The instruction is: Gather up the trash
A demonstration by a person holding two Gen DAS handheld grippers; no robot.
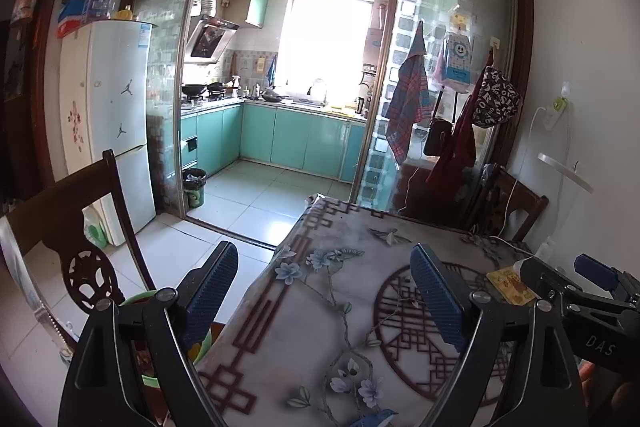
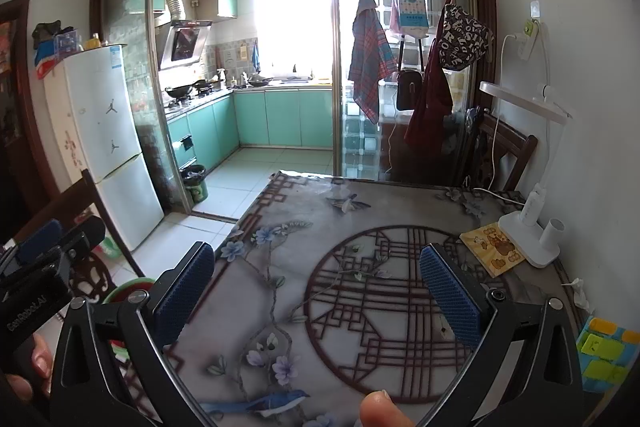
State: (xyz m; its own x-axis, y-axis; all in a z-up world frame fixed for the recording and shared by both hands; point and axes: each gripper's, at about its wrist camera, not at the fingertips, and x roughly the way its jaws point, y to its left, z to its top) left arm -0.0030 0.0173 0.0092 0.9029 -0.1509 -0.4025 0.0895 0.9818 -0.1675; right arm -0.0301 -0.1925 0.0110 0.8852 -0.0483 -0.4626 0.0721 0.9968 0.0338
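**A:** Nearest first: your left tongs (image 1: 324, 291) stand wide with nothing between the blue pads, straddling the near-left edge of the tabletop (image 1: 320, 339). Your right tongs (image 2: 316, 291) are spread just as wide over the round lattice print, also empty.

**B:** And the trash?

**A:** The only likely piece I can find is a small crumpled white scrap (image 2: 579, 291) at the tabletop's right edge, near the wall, just past the bright block toy (image 2: 606, 351). Beyond it sit the yellow card (image 2: 493, 247) and the white desk lamp (image 2: 530, 227), its base touching the card's corner.

**B:** What's the risk?

**A:** Reaching right, your wide tongs could clip the lamp base or snag its cord (image 2: 496, 193) and drag the lamp over. The scrap looks light, so a fast close may flick it off the edge. Also, the yellow card may not be trash; don't grab it by mistake.

**B:** Where does it go?

**A:** Down left there's a green basin (image 1: 140, 301) beside the chair (image 1: 68, 227); farther off, a lined bin (image 1: 195, 187) by the kitchen doorway. I can't tell which you mean to use.
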